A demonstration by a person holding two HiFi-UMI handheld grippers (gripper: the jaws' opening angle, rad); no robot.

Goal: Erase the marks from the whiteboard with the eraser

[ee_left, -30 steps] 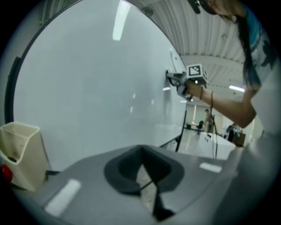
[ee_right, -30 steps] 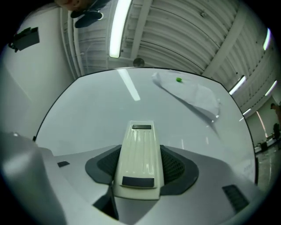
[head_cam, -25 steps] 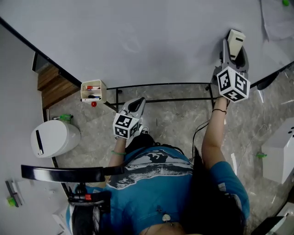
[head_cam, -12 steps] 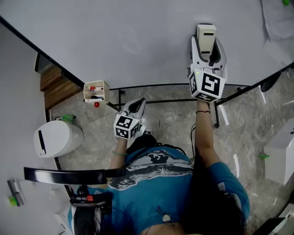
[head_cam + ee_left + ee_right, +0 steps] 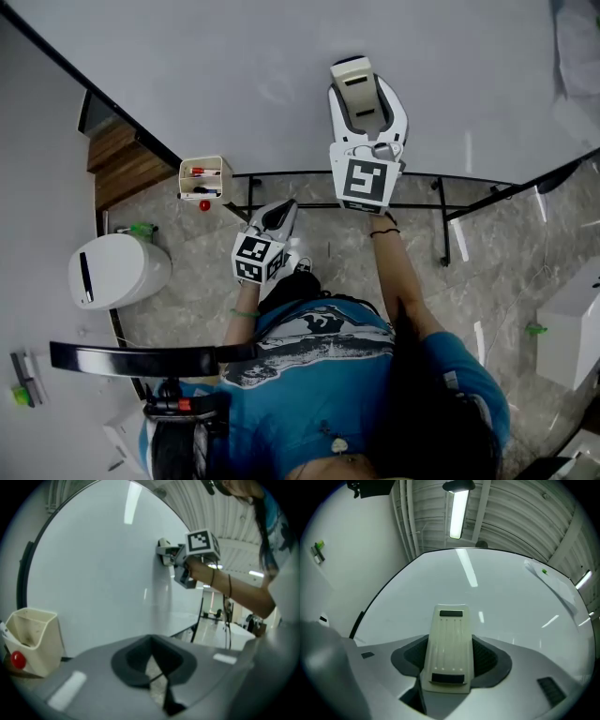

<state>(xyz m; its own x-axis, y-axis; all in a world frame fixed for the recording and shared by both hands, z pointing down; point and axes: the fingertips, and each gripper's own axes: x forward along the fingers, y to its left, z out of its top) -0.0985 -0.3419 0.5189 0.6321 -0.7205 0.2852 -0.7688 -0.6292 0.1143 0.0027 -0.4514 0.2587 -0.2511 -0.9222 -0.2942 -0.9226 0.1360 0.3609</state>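
Eraser [image 5: 447, 651] clamped in right hand-held gripper [image 5: 361, 94], on whiteboard [image 5: 234, 66]

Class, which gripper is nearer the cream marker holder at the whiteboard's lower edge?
Left. The left gripper hangs just beside the marker holder, below the whiteboard. The right gripper is farther off, holding the eraser against the whiteboard.

The eraser [image 5: 449, 648] shows only its back; its wiping face is hidden. The whiteboard [image 5: 187, 56] runs past the top edge; whether it bears marks cannot be told. Things in the tray [image 5: 227, 178] are too small to name.
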